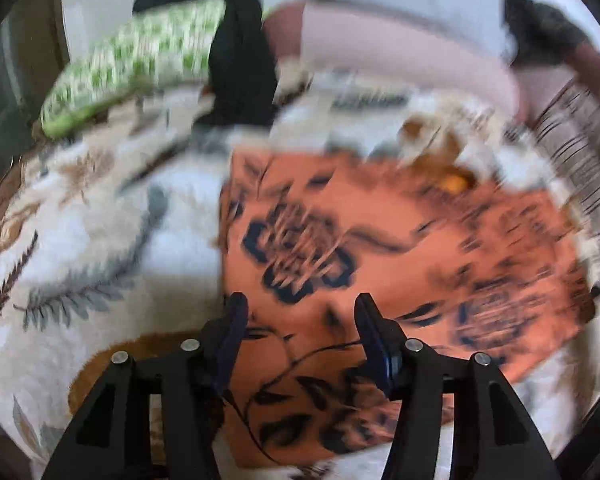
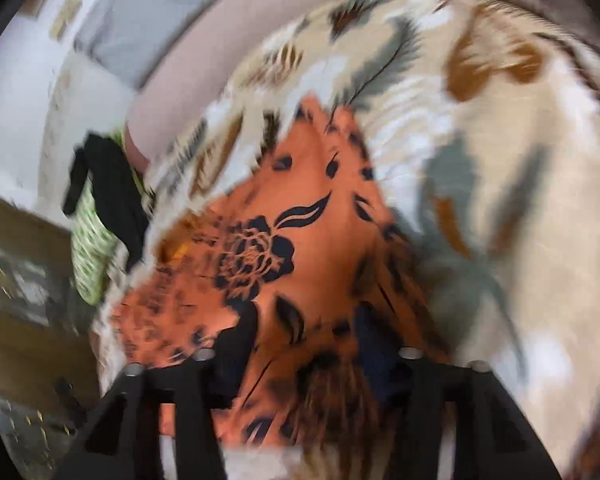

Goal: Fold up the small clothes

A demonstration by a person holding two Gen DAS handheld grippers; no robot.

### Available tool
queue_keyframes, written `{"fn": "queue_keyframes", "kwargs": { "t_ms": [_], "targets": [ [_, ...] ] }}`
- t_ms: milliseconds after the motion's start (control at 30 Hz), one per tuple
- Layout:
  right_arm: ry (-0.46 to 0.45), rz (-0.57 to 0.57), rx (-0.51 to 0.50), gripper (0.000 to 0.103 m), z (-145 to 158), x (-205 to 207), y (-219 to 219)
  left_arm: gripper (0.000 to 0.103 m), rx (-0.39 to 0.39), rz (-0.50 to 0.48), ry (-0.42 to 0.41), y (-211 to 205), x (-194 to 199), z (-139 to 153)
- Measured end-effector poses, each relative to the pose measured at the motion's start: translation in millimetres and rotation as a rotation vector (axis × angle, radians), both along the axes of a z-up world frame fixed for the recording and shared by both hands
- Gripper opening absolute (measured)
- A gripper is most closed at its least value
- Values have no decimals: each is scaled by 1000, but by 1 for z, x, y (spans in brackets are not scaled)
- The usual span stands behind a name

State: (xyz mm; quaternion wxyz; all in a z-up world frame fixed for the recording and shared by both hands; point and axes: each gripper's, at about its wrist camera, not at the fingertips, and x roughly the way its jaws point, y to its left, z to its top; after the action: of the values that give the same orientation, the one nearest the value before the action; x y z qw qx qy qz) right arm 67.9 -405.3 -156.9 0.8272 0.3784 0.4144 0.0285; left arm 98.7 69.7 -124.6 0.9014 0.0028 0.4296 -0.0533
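Left wrist view, left hand-held gripper (image 1: 300, 312) spread wide, empty, above orange floral cloth (image 1: 400, 256) lying flat on leaf-print blanket (image 1: 92, 232), right hand-held gripper (image 2: 308, 332) likewise agape over cloth, green patterned bundle (image 1: 132, 64) beyond.

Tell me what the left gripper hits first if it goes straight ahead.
Most likely the orange cloth: the left gripper is open over it, jaws apart. Blur hides the depth.

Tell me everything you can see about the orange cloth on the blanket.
The orange cloth is thin fabric printed with dark flowers and leaves. It lies spread mostly flat on the leaf-patterned blanket, one corner rumpled in the right view. Both grippers, left and right, hover open over its near edge. Motion blur hides seams and any contact.
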Motion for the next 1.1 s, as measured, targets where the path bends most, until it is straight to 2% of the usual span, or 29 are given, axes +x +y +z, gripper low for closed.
{"fn": "queue_keyframes", "kwargs": {
  "t_ms": [33,133,167,200,267,367,400,433,567,600,633,667,700,767,800,833,867,933,1000,1100],
  "targets": [
    [-27,-18,31,75,3,-20,1,58,1,-4,-17,-2,-6,6],
    [25,-92,171,77,-18,-62,5,64,-34,-12,-39,-9,-19,5],
    [36,-110,226,78,-28,-68,7,64,-40,-4,-5,-14,-18,-5],
    [56,-128,294,78,-42,-69,9,64,-39,-8,27,-16,-17,-15],
    [52,-217,363,78,-62,-61,5,64,-1,12,130,-23,-10,-44],
    [2,-306,417,76,-73,-42,-4,64,26,29,120,-27,-11,-47],
    [15,-301,403,52,-74,-36,-3,64,26,35,124,-28,-11,-46],
    [45,-274,380,10,-74,-29,-1,64,20,39,131,-27,-11,-45],
    [12,-273,251,9,-51,-47,-1,64,-9,45,140,-21,-10,-39],
    [29,-276,237,11,-54,-49,-2,64,-22,54,139,-16,-10,-38],
    [83,-275,214,18,-60,-52,-3,64,-35,64,133,-15,-13,-34],
    [110,-248,250,19,-73,-51,-3,64,-47,72,112,-14,-14,-28],
    [93,-236,266,20,-70,-53,-7,64,-49,75,72,-13,-17,-20],
    [77,-177,184,40,-49,-53,-14,64,-2,70,27,-14,-15,-18],
    [66,-172,135,65,-40,-53,-17,64,23,65,44,-15,-10,-25],
    [41,-179,84,71,-28,-53,-22,64,46,60,95,-14,-1,-40],
    [5,-179,42,71,-15,-50,-28,65,48,63,118,-11,3,-48],
    [-20,-135,-24,71,1,-26,-35,66,47,64,83,-11,3,-53],
    [-3,-19,-15,71,-3,24,-41,66,59,65,80,-14,3,-53],
    [40,83,-44,71,-24,92,-41,66,45,57,86,-13,5,-55]
  ]
}}
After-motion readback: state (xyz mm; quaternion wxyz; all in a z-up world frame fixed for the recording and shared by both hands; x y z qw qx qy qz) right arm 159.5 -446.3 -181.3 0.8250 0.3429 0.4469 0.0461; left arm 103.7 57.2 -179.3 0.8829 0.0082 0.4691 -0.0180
